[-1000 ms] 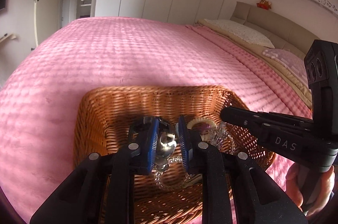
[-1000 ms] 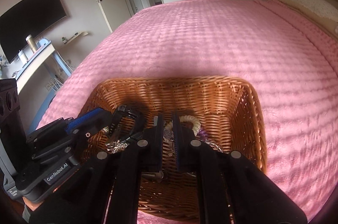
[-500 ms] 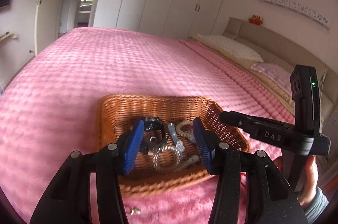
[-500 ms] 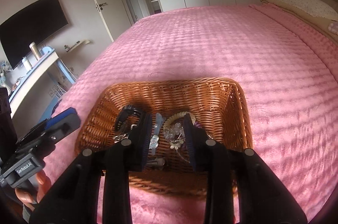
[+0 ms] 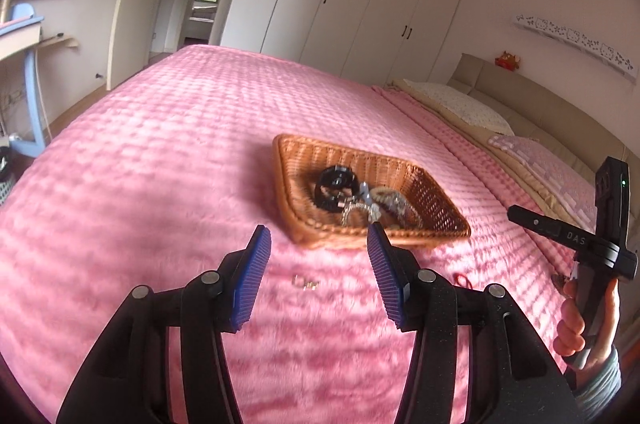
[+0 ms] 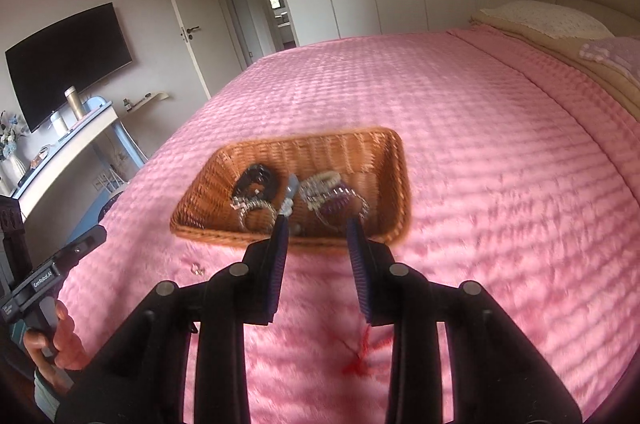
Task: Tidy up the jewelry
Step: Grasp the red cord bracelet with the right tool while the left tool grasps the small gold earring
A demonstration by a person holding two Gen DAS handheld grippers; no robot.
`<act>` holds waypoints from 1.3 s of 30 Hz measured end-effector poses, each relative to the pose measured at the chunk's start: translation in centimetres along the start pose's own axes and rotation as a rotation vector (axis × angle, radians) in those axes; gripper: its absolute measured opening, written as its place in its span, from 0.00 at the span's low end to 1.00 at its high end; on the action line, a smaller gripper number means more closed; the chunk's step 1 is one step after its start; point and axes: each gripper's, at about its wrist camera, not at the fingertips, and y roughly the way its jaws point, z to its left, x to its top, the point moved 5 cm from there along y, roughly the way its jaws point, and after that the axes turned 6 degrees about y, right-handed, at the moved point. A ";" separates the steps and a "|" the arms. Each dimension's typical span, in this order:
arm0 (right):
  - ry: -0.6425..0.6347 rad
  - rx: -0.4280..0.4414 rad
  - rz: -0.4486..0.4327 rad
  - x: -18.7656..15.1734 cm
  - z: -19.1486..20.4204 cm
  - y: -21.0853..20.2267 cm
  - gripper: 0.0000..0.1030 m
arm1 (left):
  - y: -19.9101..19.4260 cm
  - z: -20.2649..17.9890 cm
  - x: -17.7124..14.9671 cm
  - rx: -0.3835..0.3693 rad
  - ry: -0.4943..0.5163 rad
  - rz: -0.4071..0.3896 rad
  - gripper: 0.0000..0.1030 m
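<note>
A wicker basket (image 5: 440, 214) (image 6: 384, 152) sits on the pink bedspread and holds several jewelry pieces: a black bracelet (image 5: 336, 182) (image 6: 256, 180), silver chains and beaded bracelets (image 6: 328, 190). My left gripper (image 5: 318, 260) is open and empty, held back from the basket's near side. A small silver earring (image 5: 305, 282) (image 6: 197, 268) lies on the bedspread between its fingers. My right gripper (image 6: 318, 244) is open and empty in front of the basket. A red string piece (image 6: 360, 356) (image 5: 463, 280) lies on the bedspread below it.
The pink bedspread (image 5: 168, 152) stretches wide around the basket. Pillows (image 5: 460, 104) lie at the headboard on the right. A desk with a bottle (image 6: 76, 104) and a TV (image 6: 68, 64) stand off the bed's left side. White wardrobes line the far wall.
Both grippers have pulled back and up from inside the basket and opened wide. The pieces they held now lie in the basket. The earring and red string have come into view.
</note>
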 end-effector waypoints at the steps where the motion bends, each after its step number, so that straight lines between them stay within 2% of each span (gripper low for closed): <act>1: 0.009 -0.006 0.011 -0.7 -0.5 -0.1 0.27 | 0.0 0.0 -0.6 0.008 0.000 0.009 0.47; 8: 0.079 -0.060 0.127 -6.3 -3.8 2.1 0.27 | 2.0 -0.1 -4.8 0.034 -0.021 0.104 0.47; 12: 0.065 -0.089 0.145 -8.2 -3.9 3.1 0.27 | 3.4 -0.4 -6.1 0.037 -0.008 0.151 0.47; 16: 0.042 -0.105 0.149 -8.9 -3.3 3.6 0.28 | 4.5 -0.8 -6.2 0.053 0.016 0.183 0.47; 18: 0.033 -0.122 0.147 -9.1 -3.2 3.9 0.37 | 5.2 -1.0 -6.1 0.070 0.038 0.202 0.47; 19: 0.030 -0.127 0.142 -9.2 -3.2 3.9 0.45 | 5.6 -1.2 -6.0 0.075 0.049 0.214 0.47; 20: 0.028 -0.127 0.141 -9.2 -3.1 4.0 0.46 | 6.1 -1.4 -6.0 0.076 0.060 0.228 0.46; 21: 0.025 -0.125 0.143 -9.2 -3.1 4.1 0.46 | 6.7 -1.6 -5.9 0.073 0.068 0.241 0.45; 22: 0.022 -0.125 0.145 -9.2 -3.1 4.3 0.46 | 7.2 -1.8 -5.9 0.065 0.077 0.253 0.40; 23: 0.020 -0.128 0.148 -9.2 -3.2 4.5 0.46 | 7.7 -2.0 -5.9 0.048 0.086 0.266 0.30; 24: 0.018 -0.128 0.150 -9.3 -3.2 4.6 0.46 | 8.4 -2.1 -5.9 0.038 0.096 0.282 0.28; 27: 0.017 -0.122 0.161 -9.5 -3.2 4.9 0.46 | 10.1 -1.5 -5.9 0.084 0.097 0.325 0.29; 31: 0.026 -0.109 0.169 -9.7 -3.4 5.3 0.46 | 11.6 -0.7 -5.7 0.089 0.073 0.349 0.29; 39: 0.053 -0.085 0.169 -9.8 -3.8 5.4 0.46 | 13.4 -2.3 -5.5 0.056 0.186 0.351 0.33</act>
